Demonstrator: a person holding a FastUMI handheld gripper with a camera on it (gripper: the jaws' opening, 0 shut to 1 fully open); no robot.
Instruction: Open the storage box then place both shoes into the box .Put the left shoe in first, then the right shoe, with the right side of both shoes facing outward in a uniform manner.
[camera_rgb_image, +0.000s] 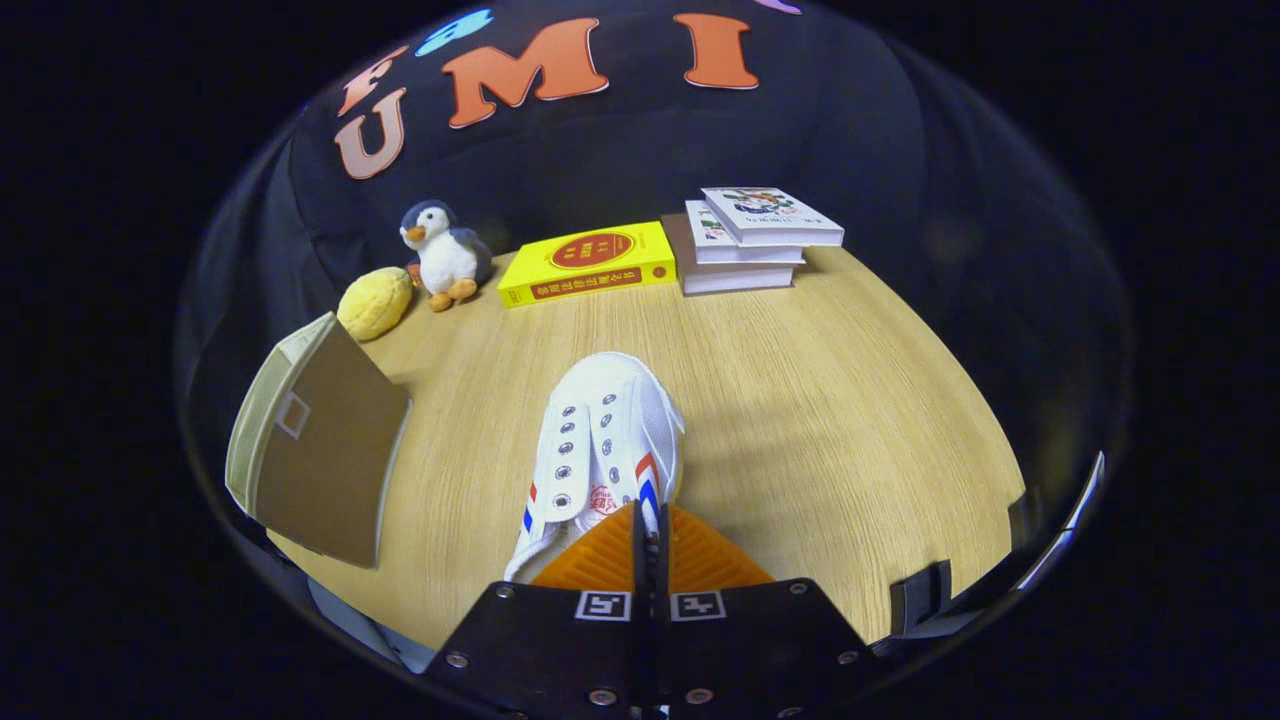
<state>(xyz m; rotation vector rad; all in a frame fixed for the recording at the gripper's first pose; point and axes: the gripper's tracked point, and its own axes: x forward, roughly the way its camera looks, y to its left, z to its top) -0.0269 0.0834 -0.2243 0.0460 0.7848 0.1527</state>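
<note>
Brown-fronted storage box (320, 445) sits left of the white shoe (605, 440), apart from it, lid raised and tilted so its beige side (255, 425) faces you. Behind the box, further from the shoe, you've got a yellow lemon-shaped toy (375, 303) touching or nearly touching a penguin plush (445, 255). Right of the penguin, straight beyond the shoe's toe, a yellow book (588, 263) lies flat. Right of that, a stack of white books (750, 240), three or so, just beside the yellow one. All of it on a light wood table (850, 420).

Your gripper (648, 535) is closed almost fully, fingers (600, 560) pinching the back rim of the shoe, only a thin gap between them. Shoe points away from you, toe toward the yellow book, laceless eyelets up, red and blue stripes on both sides near the fingers. Can't tell if it's lifted or resting on the table. Bare wood right of the shoe.
</note>
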